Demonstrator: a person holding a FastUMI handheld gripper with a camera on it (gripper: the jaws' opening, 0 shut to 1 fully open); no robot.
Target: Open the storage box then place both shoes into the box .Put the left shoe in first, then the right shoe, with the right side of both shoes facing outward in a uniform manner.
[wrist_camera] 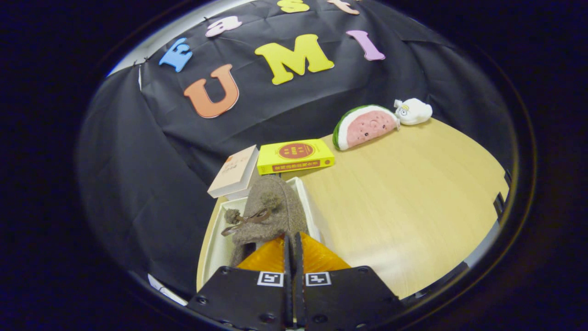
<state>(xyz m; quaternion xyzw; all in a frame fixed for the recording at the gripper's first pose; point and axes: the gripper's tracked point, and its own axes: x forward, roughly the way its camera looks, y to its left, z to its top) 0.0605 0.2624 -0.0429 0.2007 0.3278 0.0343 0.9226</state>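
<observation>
One grey-brown felt shoe with pompoms [271, 214] pinched at heel by nearly closed gripper [292, 243], over open white storage box [216, 248]; lower level, release gently.

Light wooden desk [413, 193], white storage box [216, 248] at its left edge, two books [294, 156] at the far-left corner, watermelon plush [365, 126] and white plush toy [413, 111] along the far edge
</observation>
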